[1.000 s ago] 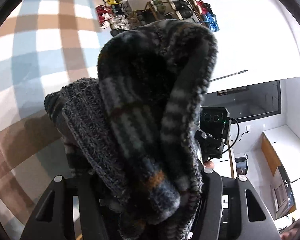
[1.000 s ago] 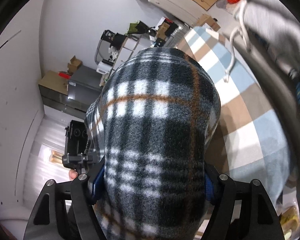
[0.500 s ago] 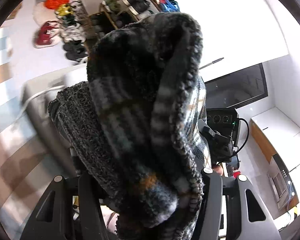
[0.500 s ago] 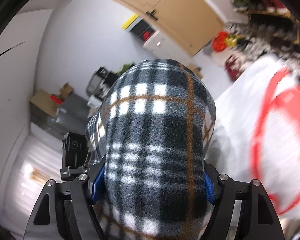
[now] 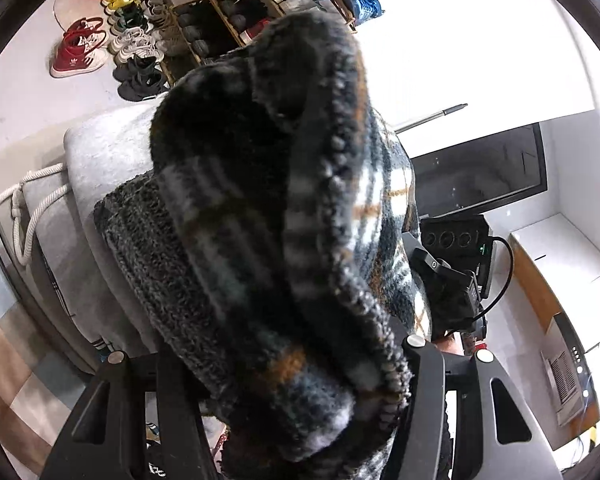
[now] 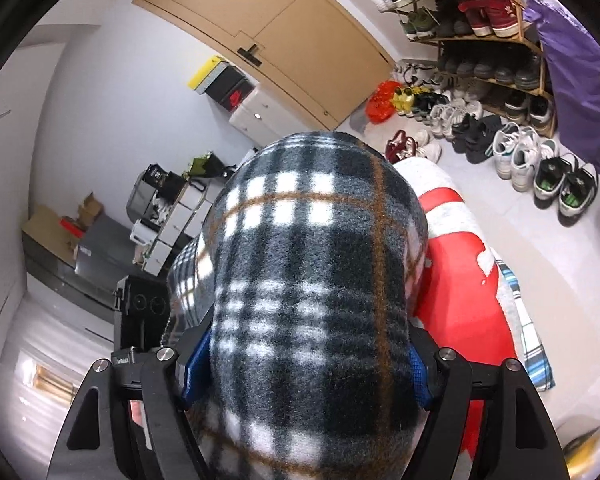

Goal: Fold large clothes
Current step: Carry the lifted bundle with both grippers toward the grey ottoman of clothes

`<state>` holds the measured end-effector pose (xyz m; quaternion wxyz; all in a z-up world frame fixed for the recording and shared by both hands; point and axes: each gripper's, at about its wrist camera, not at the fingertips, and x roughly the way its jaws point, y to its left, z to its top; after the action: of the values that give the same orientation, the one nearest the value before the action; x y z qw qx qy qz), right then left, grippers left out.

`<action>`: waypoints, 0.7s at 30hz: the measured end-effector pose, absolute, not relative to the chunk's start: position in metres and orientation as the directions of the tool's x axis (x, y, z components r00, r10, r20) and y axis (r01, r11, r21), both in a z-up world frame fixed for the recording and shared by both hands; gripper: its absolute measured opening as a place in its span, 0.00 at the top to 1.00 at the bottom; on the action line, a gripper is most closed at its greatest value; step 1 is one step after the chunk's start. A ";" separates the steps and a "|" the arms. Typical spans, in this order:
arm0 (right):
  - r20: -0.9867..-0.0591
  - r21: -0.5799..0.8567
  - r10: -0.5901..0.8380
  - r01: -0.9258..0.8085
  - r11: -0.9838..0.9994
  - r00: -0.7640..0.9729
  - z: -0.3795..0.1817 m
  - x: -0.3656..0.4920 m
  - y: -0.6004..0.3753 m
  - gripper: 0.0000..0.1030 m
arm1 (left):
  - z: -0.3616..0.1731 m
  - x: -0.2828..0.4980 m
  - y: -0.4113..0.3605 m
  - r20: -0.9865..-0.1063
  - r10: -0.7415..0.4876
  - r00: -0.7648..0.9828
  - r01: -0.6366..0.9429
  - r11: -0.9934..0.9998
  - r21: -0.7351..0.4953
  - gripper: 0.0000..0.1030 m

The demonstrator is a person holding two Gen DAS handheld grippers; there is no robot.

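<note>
A dark plaid fleece garment with white and orange lines fills the left wrist view, bunched between the fingers of my left gripper, which is shut on it. The same plaid garment bulges up between the fingers of my right gripper, which is shut on it too. Both grippers hold it up in the air. The other gripper's body shows just beyond the cloth. A folded grey garment with white drawstrings lies below on the left.
A grey and red garment lies below the right gripper. A checked cloth surface shows at lower left. Shoe racks and many shoes on the floor stand behind. A wooden door and cluttered shelves are at the back.
Both grippers have lifted and tilted with the plaid garment. The checked surface has dropped out of the middle of view; the floor, shoes and folded clothes now show.
</note>
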<state>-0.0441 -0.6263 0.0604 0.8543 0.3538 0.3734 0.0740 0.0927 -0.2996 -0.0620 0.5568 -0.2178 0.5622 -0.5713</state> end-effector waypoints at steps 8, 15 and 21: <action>-0.595 0.631 0.360 0.140 0.763 0.719 0.073 -0.036 -0.624 0.26 | -0.042 0.098 -0.325 -0.387 -0.883 -0.266 0.395 0.267 -0.879 0.50; -0.675 0.564 0.291 0.219 0.796 0.678 0.048 -0.030 -0.634 0.23 | -0.072 0.094 -0.336 -0.482 -0.838 -0.254 0.370 0.377 -0.849 0.42; -0.676 0.569 0.293 0.228 0.790 0.676 0.024 -0.038 -0.648 0.16 | -0.084 0.092 -0.335 -0.508 -0.821 -0.261 0.364 0.404 -0.840 0.38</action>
<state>-0.0383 -0.6479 0.0239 0.8562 0.3236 0.4022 0.0190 0.0916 -0.3349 -0.0845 0.5778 -0.1885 0.6066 -0.5125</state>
